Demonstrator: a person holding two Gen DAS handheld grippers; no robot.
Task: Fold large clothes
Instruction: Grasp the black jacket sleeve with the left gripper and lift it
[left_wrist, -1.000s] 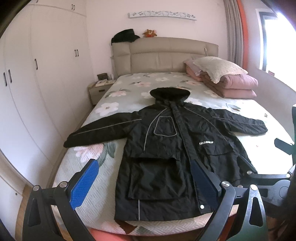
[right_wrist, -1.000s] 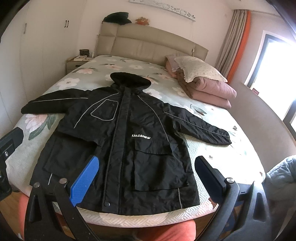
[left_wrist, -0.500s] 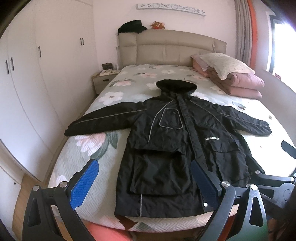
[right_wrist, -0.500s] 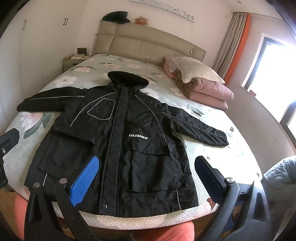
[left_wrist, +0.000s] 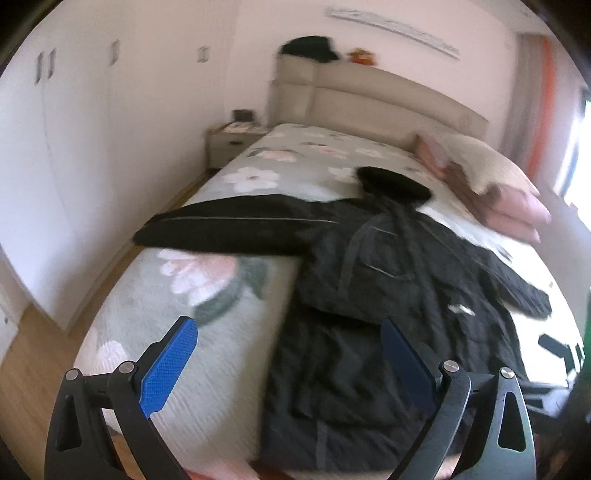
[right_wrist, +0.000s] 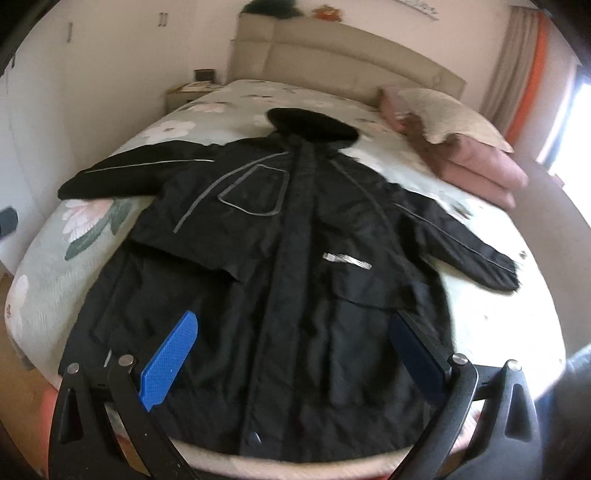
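Both views motion-blurred; I read what I can.

Left tongs (left_wrist: 291, 358): spread wide, nothing between the blue pads. They sit at the bottom of the left-wrist frame, above the near end of the bed (left_wrist: 221, 343). The black coat (left_wrist: 369, 295) fills the centre and right of that frame. The tongs' right finger overlaps the coat's lower body; the left finger lies over bare floral bedspread. I cannot tell if either finger touches cloth.

Right tongs (right_wrist: 295, 354): also spread wide, holding nothing. In the right-wrist frame the coat (right_wrist: 295, 258) lies flat, front up, centred, hood toward the headboard (right_wrist: 351, 51) at top, hem at the near edge of the bed (right_wrist: 48, 273). Both fingers frame the lower part of the coat, one on each side of the front placket. One sleeve reaches toward the left edge of the frame, the other toward the right.

Pillow on folded pink bedding (right_wrist: 480, 162): upper right of the frame, well apart from the coat's body.

Nightstand (left_wrist: 229, 142): upper middle of the left-wrist frame, beside the bed, small items on top, too blurred to name.
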